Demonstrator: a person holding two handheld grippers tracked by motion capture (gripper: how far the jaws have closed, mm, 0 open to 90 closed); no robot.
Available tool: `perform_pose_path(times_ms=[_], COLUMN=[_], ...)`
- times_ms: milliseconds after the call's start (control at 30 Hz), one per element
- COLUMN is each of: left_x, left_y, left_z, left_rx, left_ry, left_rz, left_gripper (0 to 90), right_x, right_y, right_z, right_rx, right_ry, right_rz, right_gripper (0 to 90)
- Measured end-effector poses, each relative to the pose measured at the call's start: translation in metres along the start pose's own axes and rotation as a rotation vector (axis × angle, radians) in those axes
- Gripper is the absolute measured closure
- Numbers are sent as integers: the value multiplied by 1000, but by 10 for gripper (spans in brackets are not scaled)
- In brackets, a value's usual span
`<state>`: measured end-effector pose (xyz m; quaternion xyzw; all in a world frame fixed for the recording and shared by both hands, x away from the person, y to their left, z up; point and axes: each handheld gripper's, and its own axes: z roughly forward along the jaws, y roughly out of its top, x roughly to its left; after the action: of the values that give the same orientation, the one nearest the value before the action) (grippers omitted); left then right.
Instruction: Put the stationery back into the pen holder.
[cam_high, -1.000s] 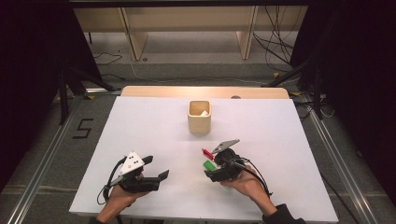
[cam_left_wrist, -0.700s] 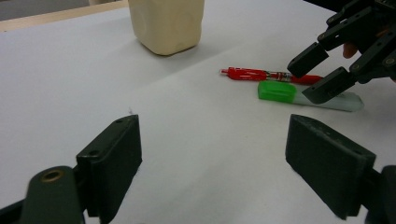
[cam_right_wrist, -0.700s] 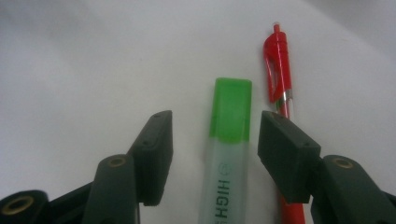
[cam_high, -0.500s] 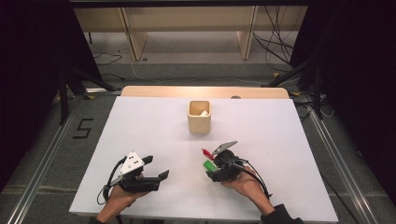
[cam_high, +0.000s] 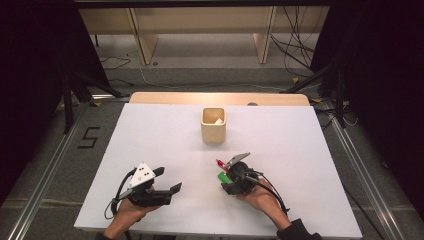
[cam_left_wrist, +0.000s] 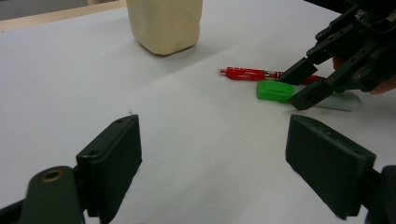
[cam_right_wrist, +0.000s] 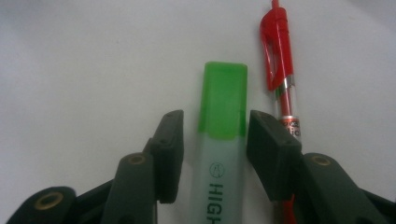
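Note:
A green highlighter (cam_right_wrist: 223, 93) lies flat on the white table (cam_high: 165, 135), with a red pen (cam_right_wrist: 276, 51) beside it. My right gripper (cam_right_wrist: 215, 126) straddles the highlighter's body just behind its cap. Its jaws have just been closing: the right pad is almost against the barrel and a thin gap shows at the left pad. In the high view the right gripper (cam_high: 223, 180) sits at the highlighter (cam_high: 223, 176) and pen (cam_high: 220, 163). My left gripper (cam_high: 169, 179) rests near the front left, open with nothing between its jaws (cam_left_wrist: 212, 135).
A beige square cup (cam_high: 213, 131) stands at the middle of the table, farther off than the pens, with something white inside. In the left gripper view the cup (cam_left_wrist: 166, 23) rises behind the pen (cam_left_wrist: 243, 73) and highlighter (cam_left_wrist: 273, 90). Cables trail from both grippers.
The right gripper has edged slightly left and lower onto the highlighter. The left hand and its gripper have stayed put.

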<state>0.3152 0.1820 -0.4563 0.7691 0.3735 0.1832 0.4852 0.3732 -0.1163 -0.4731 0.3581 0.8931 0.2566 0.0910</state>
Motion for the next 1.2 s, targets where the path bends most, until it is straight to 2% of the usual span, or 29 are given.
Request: perform_pose_path(times_ms=[200, 567, 733, 900, 1200], left_x=[0, -1, -1, -1, -1], left_y=[0, -1, -1, -1, -1], left_z=[1, 1, 2, 1, 1], left_rx=[4, 4, 7, 5, 6], left_ry=[-1, -1, 1, 1, 1], left_rz=[4, 2, 4, 5, 5], left_gripper=[180, 180, 180, 180, 180], right_x=[2, 2, 2, 3, 3], right_y=[1, 4, 7, 12, 16], right_z=[0, 1, 1, 2, 3], right_rx=[9, 19, 46, 76, 98], right_ry=[-30, -35, -38, -40, -41], right_rz=[-9, -3, 5, -7, -40], right_gripper=[612, 657, 667, 668, 672])
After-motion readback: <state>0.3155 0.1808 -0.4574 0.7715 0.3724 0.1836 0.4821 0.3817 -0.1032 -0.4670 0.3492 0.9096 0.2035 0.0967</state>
